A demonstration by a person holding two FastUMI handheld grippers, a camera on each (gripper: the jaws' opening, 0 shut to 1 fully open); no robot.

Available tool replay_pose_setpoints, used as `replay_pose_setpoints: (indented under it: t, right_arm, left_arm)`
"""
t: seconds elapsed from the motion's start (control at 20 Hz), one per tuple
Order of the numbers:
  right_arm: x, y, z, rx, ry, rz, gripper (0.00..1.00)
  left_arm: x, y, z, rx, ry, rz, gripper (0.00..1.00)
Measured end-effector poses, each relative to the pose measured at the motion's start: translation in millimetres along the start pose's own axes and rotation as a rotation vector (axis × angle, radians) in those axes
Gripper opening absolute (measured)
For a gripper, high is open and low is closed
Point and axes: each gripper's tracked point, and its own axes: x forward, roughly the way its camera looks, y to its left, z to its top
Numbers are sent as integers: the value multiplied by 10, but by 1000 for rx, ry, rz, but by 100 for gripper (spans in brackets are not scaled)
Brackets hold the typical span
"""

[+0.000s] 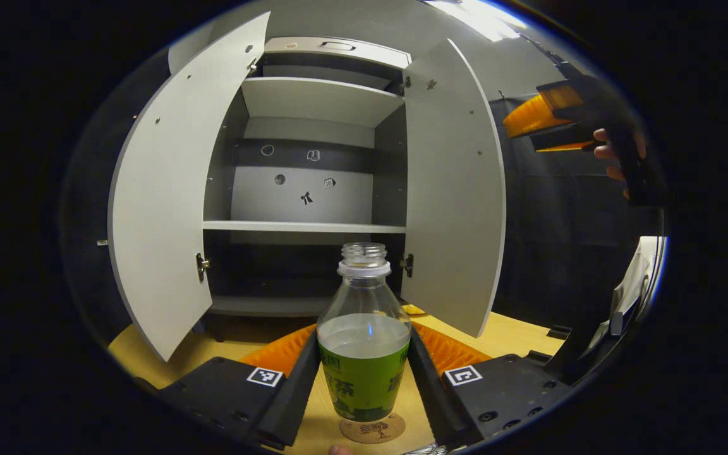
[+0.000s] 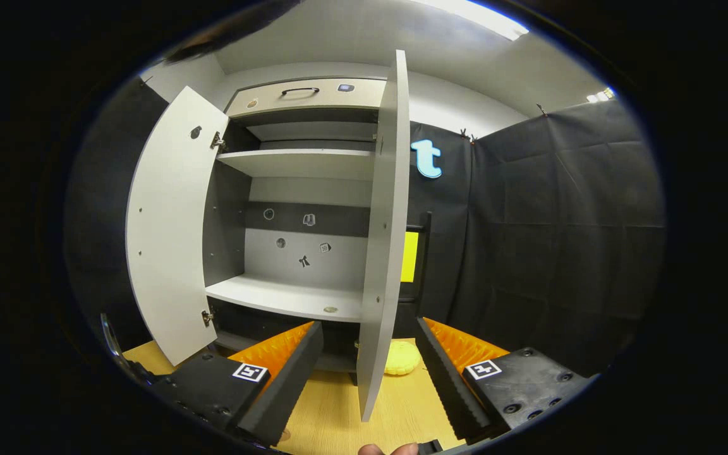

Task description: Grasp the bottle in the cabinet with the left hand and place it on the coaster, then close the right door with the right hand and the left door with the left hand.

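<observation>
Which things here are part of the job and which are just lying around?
Job: bottle held by left hand-held gripper, coaster under it, open right door, open left door, right hand-held gripper.
Lying around: yellow round thing on the table, stickers on the cabinet back.

The bottle [image 1: 364, 335] hides most of the coaster [image 1: 373, 429]; the right door [image 2: 382, 240] covers part of a yellow thing [image 2: 403, 357].

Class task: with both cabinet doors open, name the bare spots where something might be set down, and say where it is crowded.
Bare: the middle shelf and top shelf. Crowded: the tabletop by the coaster, where the left gripper holds the bottle.
</observation>
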Motion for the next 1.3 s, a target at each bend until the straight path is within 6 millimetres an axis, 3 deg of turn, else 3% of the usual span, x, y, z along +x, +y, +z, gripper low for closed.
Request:
replay_pose_setpoints:
  t: [0.2,0.45,0.9,1.05,1.3]
  right_arm:
    - [-6,6,-44,36,26,18,98]
    - [50,-29,-130,40,70,19,98]
    - [-20,-104,-215,26,97,7,98]
    - [-28,-134,-222,38,102,-1,98]
    - [-32,-213,-218,60,99,-18,98]
  left_arm:
    - [65,-97,-352,19,12,-37,78]
    - [155,-195,-597,26,14,-73,79]
    - [183,-230,-815,11,56,-85,81]
    - [171,-206,-834,3,85,-75,96]
    - [1,-248,-872,14,129,-99,95]
